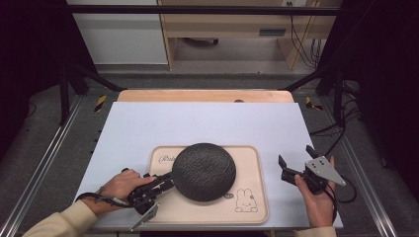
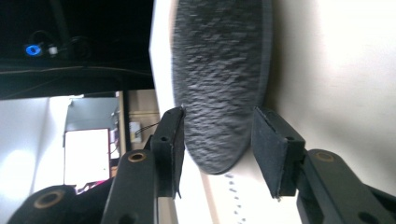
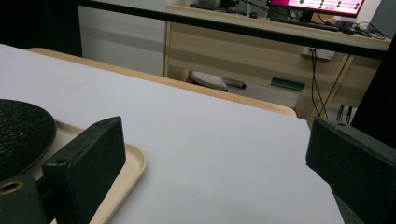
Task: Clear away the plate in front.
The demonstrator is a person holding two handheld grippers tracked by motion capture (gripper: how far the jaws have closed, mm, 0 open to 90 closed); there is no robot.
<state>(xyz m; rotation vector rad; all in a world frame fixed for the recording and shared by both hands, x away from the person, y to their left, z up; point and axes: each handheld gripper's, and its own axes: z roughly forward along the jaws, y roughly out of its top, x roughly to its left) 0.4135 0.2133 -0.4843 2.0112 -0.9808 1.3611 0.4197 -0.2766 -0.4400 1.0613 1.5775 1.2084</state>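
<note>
A dark, rough-textured round plate (image 1: pixel 203 171) lies on a beige tray (image 1: pixel 252 163) printed with a rabbit, near the table's front edge. My left gripper (image 1: pixel 170 180) comes in from the left, turned on its side, at the plate's left rim. In the left gripper view the plate (image 2: pixel 219 60) spans the whole gap between the two pads, and my left gripper (image 2: pixel 217 126) looks shut on its rim. My right gripper (image 1: pixel 295 155) is held to the right of the tray, wide open. Nothing lies between its jaws (image 3: pixel 215 154), and the plate (image 3: pixel 18 130) and tray (image 3: pixel 130 163) show at the left.
The tray rests on a pale sheet (image 1: pixel 207 123) that covers a wooden table (image 1: pixel 205 95). Black frame rails (image 1: pixel 44 158) run along both sides. A wooden desk (image 3: pixel 261 51) with cables stands beyond the far edge.
</note>
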